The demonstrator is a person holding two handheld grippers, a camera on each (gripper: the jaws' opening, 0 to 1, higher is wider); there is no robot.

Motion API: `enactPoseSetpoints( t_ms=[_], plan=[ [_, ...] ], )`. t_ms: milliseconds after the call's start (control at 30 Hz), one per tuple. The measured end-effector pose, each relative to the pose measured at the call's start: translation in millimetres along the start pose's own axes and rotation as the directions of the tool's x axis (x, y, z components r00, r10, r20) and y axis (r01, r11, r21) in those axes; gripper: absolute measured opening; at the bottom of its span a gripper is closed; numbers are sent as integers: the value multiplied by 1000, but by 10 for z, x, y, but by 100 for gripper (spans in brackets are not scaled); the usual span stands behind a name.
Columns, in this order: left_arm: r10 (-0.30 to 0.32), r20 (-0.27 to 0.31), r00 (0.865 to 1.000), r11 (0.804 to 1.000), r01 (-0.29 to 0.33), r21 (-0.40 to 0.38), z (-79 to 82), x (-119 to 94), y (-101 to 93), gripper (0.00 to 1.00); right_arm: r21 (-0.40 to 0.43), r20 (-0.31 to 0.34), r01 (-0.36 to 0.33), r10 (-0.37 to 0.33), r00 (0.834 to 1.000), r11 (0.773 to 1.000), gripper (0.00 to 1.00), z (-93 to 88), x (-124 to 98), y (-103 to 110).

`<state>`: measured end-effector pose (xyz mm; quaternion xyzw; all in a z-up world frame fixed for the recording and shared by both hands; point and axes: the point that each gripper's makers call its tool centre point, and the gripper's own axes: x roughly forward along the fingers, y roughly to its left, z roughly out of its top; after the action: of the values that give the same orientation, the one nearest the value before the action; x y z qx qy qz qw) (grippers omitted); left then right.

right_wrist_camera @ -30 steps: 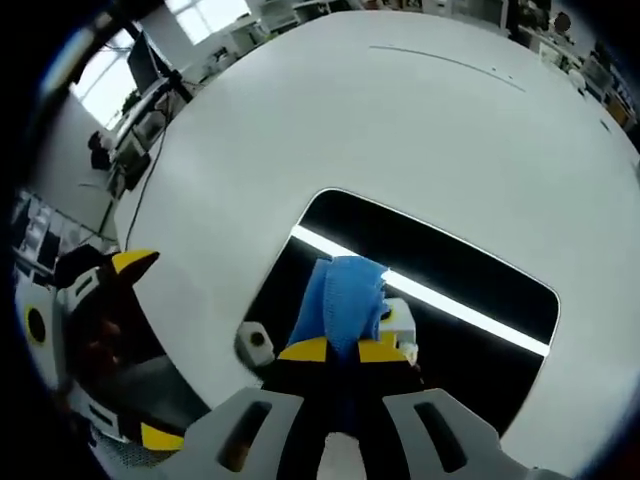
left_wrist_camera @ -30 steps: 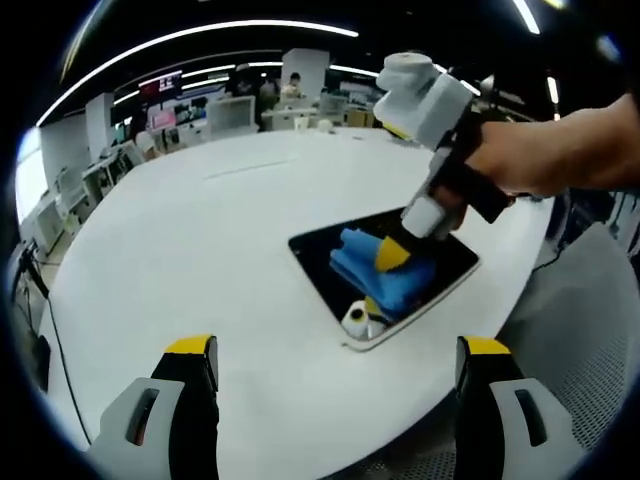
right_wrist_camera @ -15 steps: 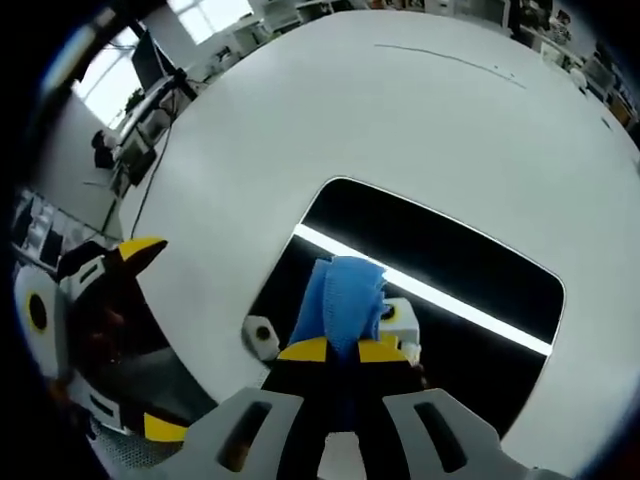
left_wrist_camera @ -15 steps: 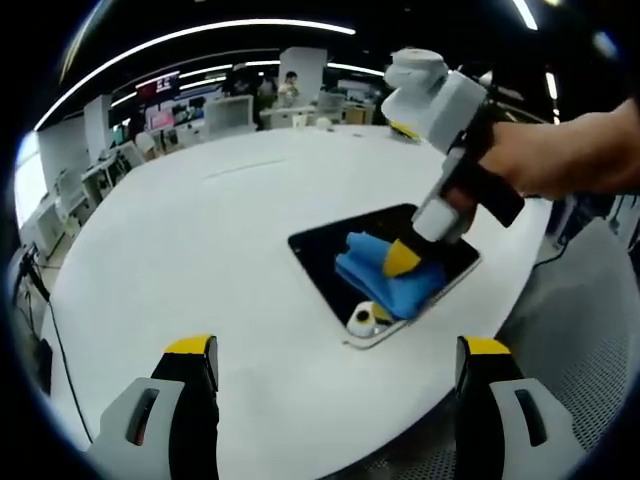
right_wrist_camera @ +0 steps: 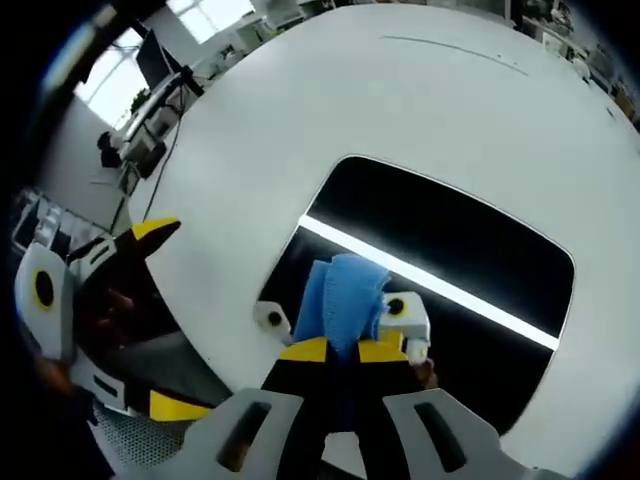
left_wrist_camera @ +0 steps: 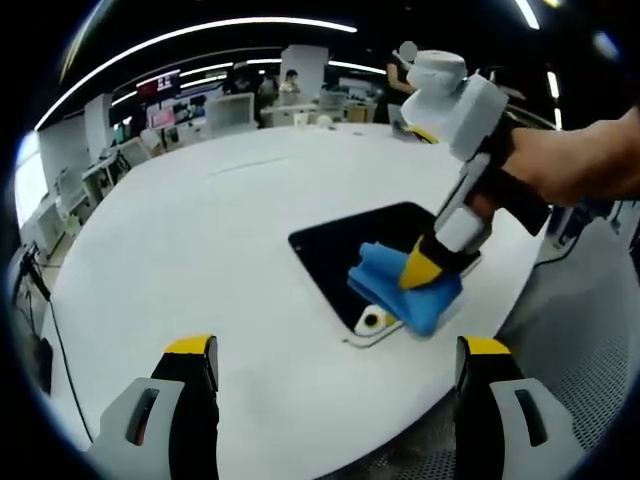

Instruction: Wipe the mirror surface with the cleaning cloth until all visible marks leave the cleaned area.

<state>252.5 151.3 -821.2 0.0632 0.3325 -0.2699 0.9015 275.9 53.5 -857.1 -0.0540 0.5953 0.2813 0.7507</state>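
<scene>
We see a round white table (left_wrist_camera: 180, 240), the biggest thing here, with the dark mirror (left_wrist_camera: 345, 245) lying flat on it near the edge closest to the person. In the right gripper view the mirror (right_wrist_camera: 470, 240) reflects 1 bright ceiling light as a slanted strip. The blue cloth (left_wrist_camera: 405, 290) sits bunched on the mirror's near corner, partly over its rim. The right gripper (left_wrist_camera: 425, 270), held in a hand (left_wrist_camera: 575, 160), has its 2 yellow-tipped jaws clamped on the cloth (right_wrist_camera: 340, 300) and presses it to the glass. Our left gripper (left_wrist_camera: 335, 355) hangs above the table edge, well apart from the mirror, its 2 jaws spread wide with nothing between them; it also shows at the left of the right gripper view (right_wrist_camera: 100, 300).
</scene>
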Motion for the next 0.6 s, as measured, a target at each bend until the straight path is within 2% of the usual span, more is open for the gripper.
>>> enactPoseSetpoints(
  t_ms=[600],
  plan=[
    [3, 12, 1000, 1000, -3, -10, 17, -5, 14, 99, 6, -18, -22, 22, 1000, 1000, 2, -120, -18, 87]
  ],
)
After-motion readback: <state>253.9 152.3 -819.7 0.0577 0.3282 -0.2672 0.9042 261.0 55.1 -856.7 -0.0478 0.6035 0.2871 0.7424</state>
